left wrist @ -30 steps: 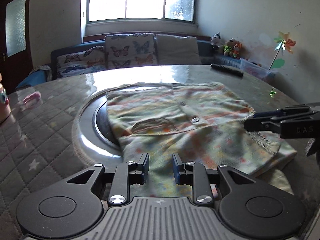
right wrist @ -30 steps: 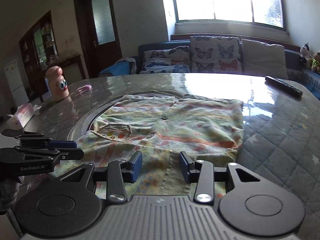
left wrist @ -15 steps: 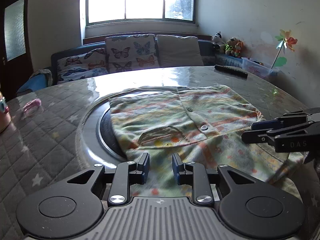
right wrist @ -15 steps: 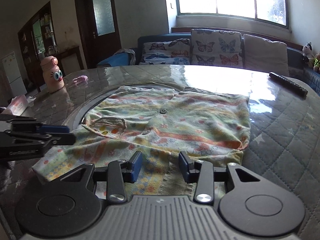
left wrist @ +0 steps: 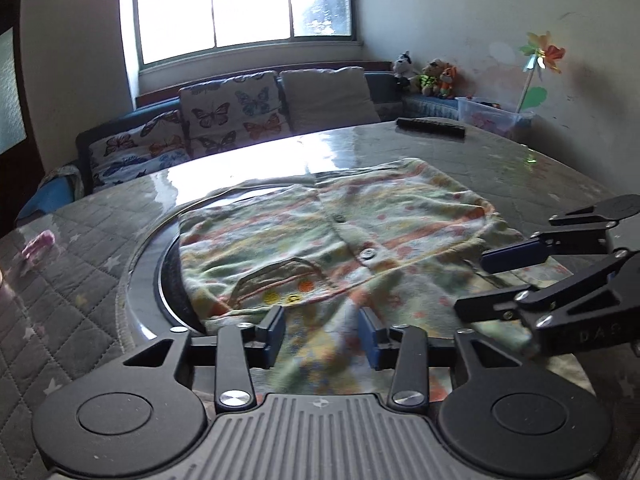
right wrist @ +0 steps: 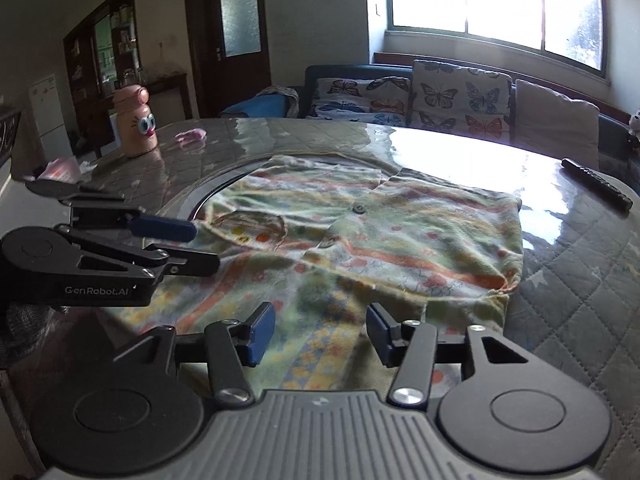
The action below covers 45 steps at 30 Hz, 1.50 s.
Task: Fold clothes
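A pale green shirt (left wrist: 340, 236) with orange stripes, buttons and a chest pocket lies spread flat on the round table, and it also fills the middle of the right wrist view (right wrist: 372, 236). My left gripper (left wrist: 322, 334) hovers open over the shirt's near hem, with nothing between its fingers. My right gripper (right wrist: 320, 332) is open too, above the same hem further right. Each gripper shows in the other's view: the right gripper (left wrist: 500, 280) and the left gripper (right wrist: 188, 246), both open and close over the cloth.
A black remote (right wrist: 596, 184) lies at the far right of the table. A pink bottle with cartoon eyes (right wrist: 134, 124) and a small pink object (right wrist: 191, 136) sit at the far left. The shirt partly covers a round inset ring (left wrist: 148, 280). A sofa with butterfly cushions (left wrist: 224, 116) stands behind.
The left gripper's jaws have opened wider, and the right's slightly. Both grippers have tilted and come closer together over the near hem. The shirt lies as before.
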### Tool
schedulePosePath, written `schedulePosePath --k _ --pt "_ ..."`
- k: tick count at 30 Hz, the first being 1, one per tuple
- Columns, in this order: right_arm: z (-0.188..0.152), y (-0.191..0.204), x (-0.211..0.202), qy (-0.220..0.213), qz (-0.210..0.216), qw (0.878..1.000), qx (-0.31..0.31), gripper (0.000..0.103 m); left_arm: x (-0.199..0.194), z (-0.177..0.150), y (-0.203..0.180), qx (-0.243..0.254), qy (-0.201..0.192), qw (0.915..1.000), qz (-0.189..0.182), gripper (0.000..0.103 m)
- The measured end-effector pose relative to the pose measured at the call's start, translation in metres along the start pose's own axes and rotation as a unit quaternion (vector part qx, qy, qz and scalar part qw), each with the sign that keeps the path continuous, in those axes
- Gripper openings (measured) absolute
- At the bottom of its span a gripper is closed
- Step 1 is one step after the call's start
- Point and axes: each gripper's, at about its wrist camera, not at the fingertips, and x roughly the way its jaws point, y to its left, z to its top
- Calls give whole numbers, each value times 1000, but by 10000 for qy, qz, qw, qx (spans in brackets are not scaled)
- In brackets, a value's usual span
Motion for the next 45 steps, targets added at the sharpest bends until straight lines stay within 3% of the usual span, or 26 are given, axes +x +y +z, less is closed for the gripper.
schedulePosePath --k 9,17,22,33,45 --pt "-20 -2 -19 -34 -74 10000 55 53 -7 -19 -22 580 -3 9983 74 47" --pt "-29 -2 -33 -128 -87 9998 115 52 -26 -28 -18 630 -43 9979 144 56" --pt "-32 -3 -37 -147 -126 9997 153 52 -36 -31 -19 659 -81 9976 202 67" --pt "-36 -3 -35 -226 -195 9993 203 54 -45 -34 -26 803 -180 9964 192 73" --pt "-42 -5 -58 -287 -303 9991 115 76 -67 -50 -33 1451 -263 9890 124 73"
